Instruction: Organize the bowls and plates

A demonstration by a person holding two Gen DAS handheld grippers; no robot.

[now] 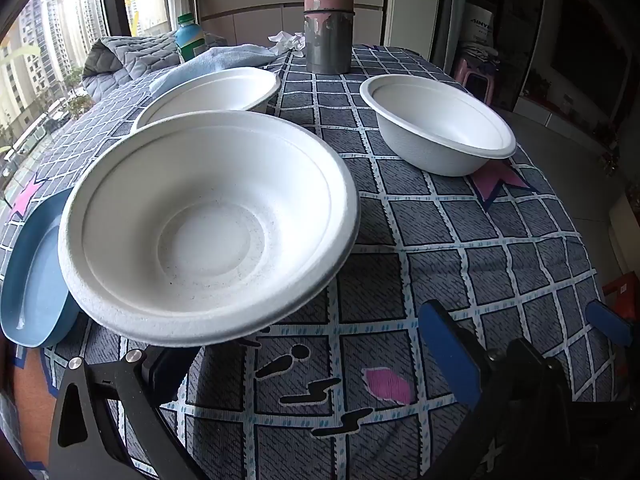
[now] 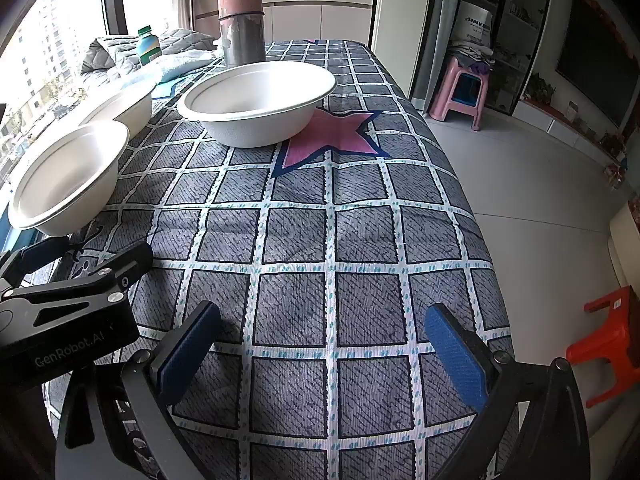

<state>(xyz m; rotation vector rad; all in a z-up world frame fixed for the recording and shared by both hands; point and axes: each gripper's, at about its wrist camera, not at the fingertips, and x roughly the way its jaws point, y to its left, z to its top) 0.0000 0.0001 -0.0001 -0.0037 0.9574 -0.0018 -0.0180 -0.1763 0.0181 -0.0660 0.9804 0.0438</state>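
Note:
Three white bowls stand on the checked tablecloth. In the left wrist view the nearest bowl [image 1: 208, 228] sits tilted, its near rim over the left finger of my left gripper [image 1: 312, 360], whose jaws are wide apart. A second bowl [image 1: 212, 92] is behind it and a third bowl [image 1: 436, 124] at the right. A blue plate [image 1: 36, 280] lies at the left, partly under the near bowl. In the right wrist view my right gripper [image 2: 320, 352] is open and empty above the cloth; the bowls [image 2: 256, 100] [image 2: 68, 176] [image 2: 124, 108] lie ahead and to the left.
A metal cylinder [image 1: 328, 16] stands at the far middle of the table. A green-capped bottle [image 1: 190, 38], a blue towel [image 1: 224, 62] and a quilted cloth [image 1: 128, 60] lie at the far left. The table's right edge [image 2: 452, 168] drops to the floor, with pink [image 2: 466, 92] and red [image 2: 608, 340] stools.

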